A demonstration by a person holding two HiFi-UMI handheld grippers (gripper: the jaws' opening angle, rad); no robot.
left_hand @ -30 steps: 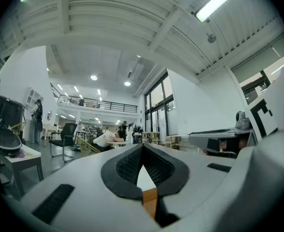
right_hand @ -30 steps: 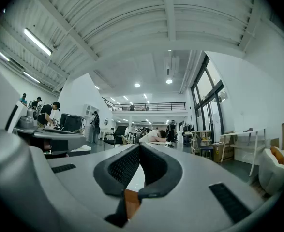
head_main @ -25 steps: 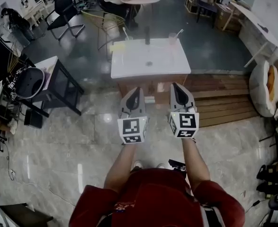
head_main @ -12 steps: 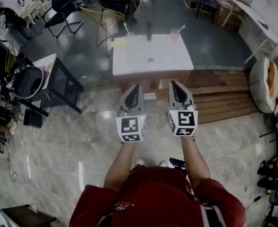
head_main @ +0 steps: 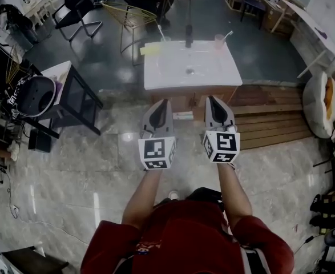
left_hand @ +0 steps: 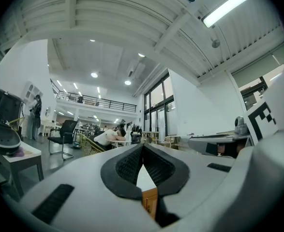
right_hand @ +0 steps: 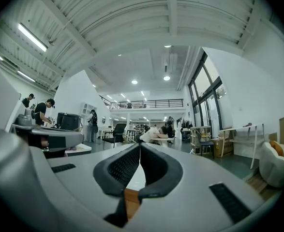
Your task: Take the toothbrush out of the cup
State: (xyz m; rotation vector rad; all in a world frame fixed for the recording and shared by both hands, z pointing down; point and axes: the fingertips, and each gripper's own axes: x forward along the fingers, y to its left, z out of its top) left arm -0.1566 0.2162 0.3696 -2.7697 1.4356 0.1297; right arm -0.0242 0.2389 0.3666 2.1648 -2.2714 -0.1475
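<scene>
Spreading across most of the head view is a glossy stone floor [head_main: 70,170]. Ahead of the person a white surface [head_main: 193,76] stands at the edge of a wooden platform [head_main: 270,121]. Both forearms reach forward side by side, level, stopping short of the surface. The left hand-held gripper [head_main: 165,103] has its jaws pressed together with nothing between them, and the right hand-held gripper [head_main: 209,100] is likewise closed and empty. At the far edge of the surface stands a dark bottle [head_main: 188,36]. Right of it is a pale pink cup [head_main: 219,40], well apart from both grippers. The toothbrush [head_main: 227,35] sits in the cup, a thin white handle leaning out to the right, too small to show its head.
</scene>
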